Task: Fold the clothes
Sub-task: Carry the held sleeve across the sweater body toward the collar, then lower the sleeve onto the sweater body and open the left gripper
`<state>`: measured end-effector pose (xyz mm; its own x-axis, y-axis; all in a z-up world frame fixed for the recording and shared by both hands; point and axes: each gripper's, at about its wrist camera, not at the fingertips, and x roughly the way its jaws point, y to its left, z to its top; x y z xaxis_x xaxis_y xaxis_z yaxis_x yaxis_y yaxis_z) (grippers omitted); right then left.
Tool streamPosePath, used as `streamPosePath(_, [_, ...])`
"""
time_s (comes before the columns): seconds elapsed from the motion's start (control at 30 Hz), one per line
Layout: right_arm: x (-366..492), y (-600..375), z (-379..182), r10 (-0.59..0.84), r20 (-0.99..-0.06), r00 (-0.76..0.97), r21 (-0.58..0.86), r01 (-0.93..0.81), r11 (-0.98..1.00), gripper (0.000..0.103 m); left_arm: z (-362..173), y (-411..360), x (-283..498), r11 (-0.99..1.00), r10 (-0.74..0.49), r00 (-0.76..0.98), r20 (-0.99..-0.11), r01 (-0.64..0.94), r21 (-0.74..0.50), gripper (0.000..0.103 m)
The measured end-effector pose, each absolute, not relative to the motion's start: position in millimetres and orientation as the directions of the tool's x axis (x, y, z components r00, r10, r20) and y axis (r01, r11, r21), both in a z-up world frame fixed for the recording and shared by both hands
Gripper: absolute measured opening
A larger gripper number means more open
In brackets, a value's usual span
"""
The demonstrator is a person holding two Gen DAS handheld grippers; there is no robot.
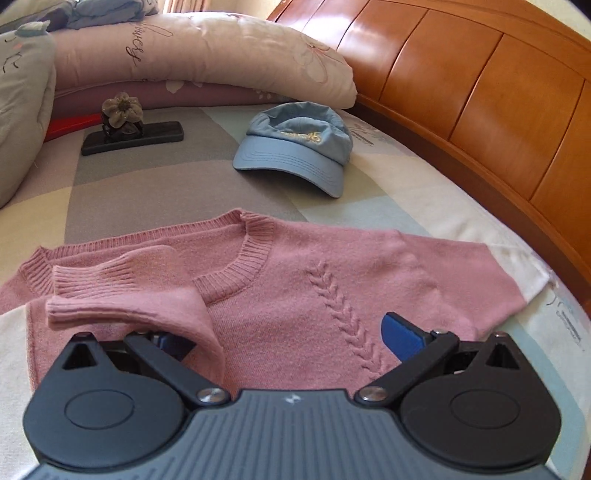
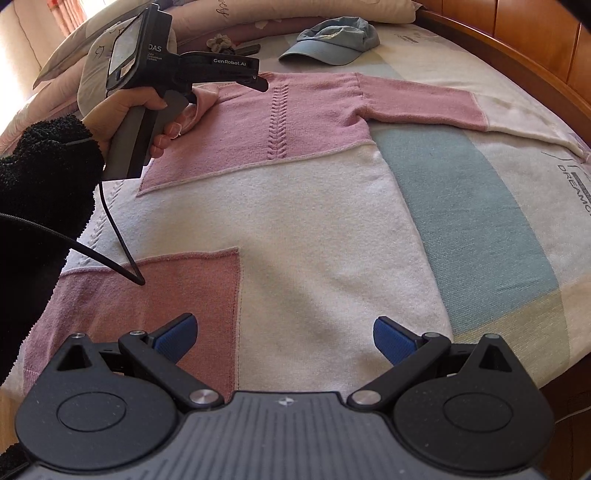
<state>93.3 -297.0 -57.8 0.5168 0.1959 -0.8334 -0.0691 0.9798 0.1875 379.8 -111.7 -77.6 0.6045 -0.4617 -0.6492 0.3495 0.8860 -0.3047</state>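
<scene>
Sweater (image 2: 295, 192) flat on bed, below cap (image 2: 332, 35). Left gripper (image 1: 288, 332) wide open; sleeve (image 1: 125, 295) draped over one finger, unclamped. Right gripper (image 2: 282, 338) open, empty. Advised: lay sleeve square across chest.

Left camera: low over my left claw (image 1: 284, 332), close above the sweater (image 1: 295, 280), facing the headboard (image 1: 480, 92). Right camera: farther back over the hem, same direction. Shared: sweater, cap (image 1: 295, 147).

Folded sleeve (image 1: 147, 295) hides the left claw's (image 1: 284, 336) left finger.
</scene>
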Motion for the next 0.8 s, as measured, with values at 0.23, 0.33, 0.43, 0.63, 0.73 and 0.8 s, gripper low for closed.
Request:
streamPosePath(0.23, [95.5,-298.6,-61.9,0.211,-0.828,0.52,0.207,-0.066,0.976,0.103,-71.4,-75.3,379.5,0.868,-0.477,0.657,-0.583,0.247,-0.432,0.102])
streamPosePath(0.33, [94.9,-299.9,-62.7,0.221,-0.822,0.525,0.216,-0.071,0.974,0.103,-68.5,-80.5,384.2,0.862,-0.483,0.661,-0.574,0.245,-0.444,0.102])
streamPosePath(0.43, [94.6,-303.3,-64.2,0.218,-0.822,0.526,0.22,-0.059,0.974,0.103,-64.7,-99.2,384.4,0.854,-0.508,0.655,-0.559,0.303,-0.422,0.102])
streamPosePath(0.63, [93.4,-311.2,-63.3,0.204,-0.82,0.534,0.221,-0.032,0.975,0.103,-70.5,-142.3,377.0,0.816,-0.576,0.57,-0.586,0.449,-0.365,0.102])
streamPosePath(0.73, [93.8,-312.6,-62.4,0.196,-0.821,0.536,0.216,-0.026,0.976,0.103,-69.0,-146.2,368.7,0.811,-0.573,0.559,-0.6,0.492,-0.316,0.102])
streamPosePath(0.8, [94.6,-312.7,-62.4,0.191,-0.823,0.535,0.213,-0.022,0.977,0.103,-65.6,-138.9,361.2,0.812,-0.568,0.56,-0.604,0.502,-0.298,0.102])
